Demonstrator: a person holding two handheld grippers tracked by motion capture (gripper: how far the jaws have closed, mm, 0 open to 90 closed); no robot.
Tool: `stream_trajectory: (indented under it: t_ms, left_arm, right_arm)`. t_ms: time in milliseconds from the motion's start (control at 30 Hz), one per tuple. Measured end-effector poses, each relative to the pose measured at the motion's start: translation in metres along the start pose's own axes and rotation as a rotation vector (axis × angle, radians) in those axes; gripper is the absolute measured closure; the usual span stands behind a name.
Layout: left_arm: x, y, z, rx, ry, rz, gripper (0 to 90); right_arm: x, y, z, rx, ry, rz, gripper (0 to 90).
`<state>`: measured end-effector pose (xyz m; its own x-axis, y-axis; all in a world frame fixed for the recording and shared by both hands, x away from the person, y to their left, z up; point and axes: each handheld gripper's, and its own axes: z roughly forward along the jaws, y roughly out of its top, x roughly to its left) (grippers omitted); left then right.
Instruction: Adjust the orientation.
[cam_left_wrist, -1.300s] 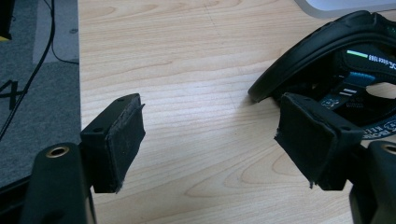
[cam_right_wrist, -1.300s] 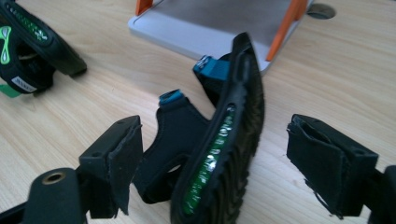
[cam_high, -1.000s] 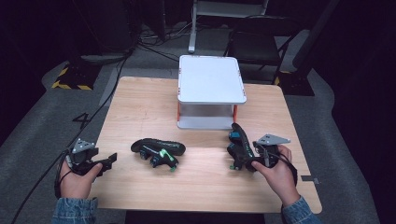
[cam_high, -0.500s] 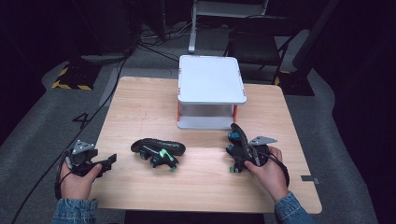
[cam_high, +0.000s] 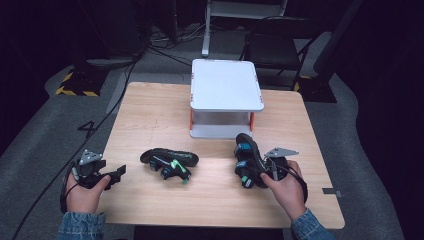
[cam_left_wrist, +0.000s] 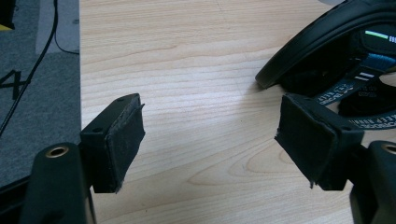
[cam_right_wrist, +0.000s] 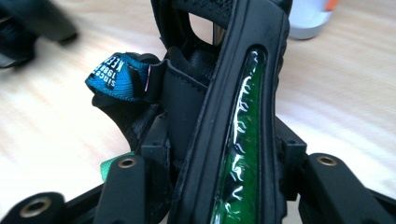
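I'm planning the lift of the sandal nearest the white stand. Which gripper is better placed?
Right. The right gripper has just been closing around that sandal; the left gripper stands open, apart from it.

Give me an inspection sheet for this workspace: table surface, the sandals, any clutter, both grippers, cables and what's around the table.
Surface: wooden table, bare light wood.
Job's things: right sandal between the jaws of the right gripper; left sandal lies on its side, untouched.
Clutter: white two-level stand with orange posts at the far middle.
Grippers: right gripper's jaws have just been closing and press the sandal's sole; left gripper open over bare wood.
Cables: black cable runs off the table's left.
Surroundings: dark chair, grey carpet.
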<state>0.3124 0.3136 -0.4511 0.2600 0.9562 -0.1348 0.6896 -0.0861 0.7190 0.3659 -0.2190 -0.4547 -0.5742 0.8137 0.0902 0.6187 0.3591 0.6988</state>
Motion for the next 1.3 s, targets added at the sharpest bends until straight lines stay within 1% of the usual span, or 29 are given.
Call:
stream_trajectory:
  t_ms: [100,133,167,200,233,267,333,367,400,433,467,500,567,600,633,667,700,733,767,800,833,867,900,933,967,1200,1233,1300]
  left_arm:
    - [-0.001,0.001,0.001,0.002,-0.005,0.003,23.1]
    - [-0.001,0.001,0.001,0.002,-0.005,0.003,23.1]
    - [-0.001,0.002,0.002,0.002,-0.006,0.008,23.1]
    - [-0.002,0.002,0.003,0.004,-0.009,0.01,23.1]
    - [-0.002,0.002,0.003,0.004,-0.009,0.01,23.1]
    - [-0.002,0.003,0.003,0.003,-0.008,0.009,23.1]
    - [-0.003,0.003,0.005,0.006,-0.014,0.007,23.1]
    - [-0.003,0.004,0.006,0.005,-0.012,0.012,23.1]
    - [-0.003,0.004,0.006,0.005,-0.012,0.012,23.1]
    - [-0.003,0.004,0.006,0.005,-0.013,0.012,23.1]
    - [-0.003,0.005,0.007,0.006,-0.014,0.015,23.1]
    - [-0.004,0.005,0.007,0.009,-0.017,0.012,23.0]
    - [-0.004,0.006,0.009,0.009,-0.018,0.017,23.0]
    - [-0.004,0.006,0.009,0.009,-0.018,0.017,23.0]
    - [-0.005,0.007,0.011,0.011,-0.02,0.018,23.0]
    - [-0.006,0.007,0.012,0.014,-0.024,0.022,23.0]
    - [-0.006,0.007,0.012,0.014,-0.024,0.022,23.0]
    - [-0.006,0.007,0.013,0.015,-0.025,0.019,23.0]
    - [-0.007,0.008,0.014,0.023,-0.032,0.021,23.0]
    - [-0.007,0.008,0.015,0.021,-0.027,0.025,23.0]
    - [-0.007,0.008,0.016,0.02,-0.029,0.023,23.0]
    - [-0.007,0.008,0.016,0.021,-0.029,0.025,23.0]
    - [-0.007,0.008,0.016,0.021,-0.029,0.025,23.1]
    - [-0.007,0.009,0.017,0.022,-0.03,0.026,23.1]
    - [-0.007,0.009,0.017,0.021,-0.03,0.025,23.0]
    - [-0.008,0.01,0.017,0.018,-0.031,0.024,23.0]
    - [-0.008,0.01,0.016,0.018,-0.035,0.021,23.0]
    - [-0.007,0.011,0.015,0.014,-0.035,0.021,23.0]
  right_arm:
    - [0.012,-0.003,0.004,0.042,0.039,0.002,51.5]
    - [0.012,-0.003,0.004,0.042,0.039,0.002,51.5]
    - [0.018,-0.005,0.009,0.056,0.041,-0.009,49.7]
    - [0.021,-0.006,0.01,0.059,0.03,-0.017,48.3]
    - [0.022,-0.006,0.01,0.057,0.031,-0.016,46.3]
    - [0.022,-0.006,0.01,0.057,0.031,-0.016,46.3]
    - [0.022,-0.006,0.01,0.061,0.047,-0.009,40.7]
    - [0.021,-0.006,0.008,0.049,0.054,-0.018,35.6]
    - [0.021,-0.006,0.008,0.049,0.054,-0.018,35.6]
    - [0.021,-0.006,0.007,0.035,0.048,-0.027,33.1]
    - [0.02,-0.004,0.003,0.035,0.028,-0.035,30.7]
    - [0.018,-0.003,-0.002,0.001,-0.002,-0.052,26.4]
    - [0.015,-0.003,-0.006,-0.025,-0.039,-0.068,26.3]
    - [0.015,-0.003,-0.006,-0.025,-0.039,-0.068,26.3]
    - [0.011,-0.002,-0.01,-0.062,-0.082,-0.081,34.5]
    - [0.008,-0.002,-0.013,-0.063,-0.095,-0.089,42.0]
    - [0.005,-0.002,-0.016,-0.067,-0.123,-0.103,50.4]
    - [0.005,-0.002,-0.016,-0.067,-0.123,-0.103,50.4]
    - [-0.003,-0.003,-0.018,-0.047,-0.182,-0.115,44.9]
    - [-0.009,-0.005,-0.019,-0.042,-0.181,-0.106,43.6]
    - [-0.014,-0.007,-0.019,-0.049,-0.164,-0.073,43.0]
    - [-0.018,-0.008,-0.019,-0.053,-0.155,-0.052,41.0]
    - [-0.018,-0.008,-0.019,-0.053,-0.155,-0.052,41.0]
    - [-0.021,-0.009,-0.019,-0.057,-0.16,-0.041,39.4]
    - [-0.025,-0.009,-0.021,-0.062,-0.175,-0.037,39.2]
    - [-0.027,-0.007,-0.027,-0.087,-0.195,-0.046,36.6]
    - [-0.029,-0.005,-0.03,-0.096,-0.208,-0.058,34.3]
    - [-0.029,-0.003,-0.031,-0.113,-0.221,-0.066,33.3]
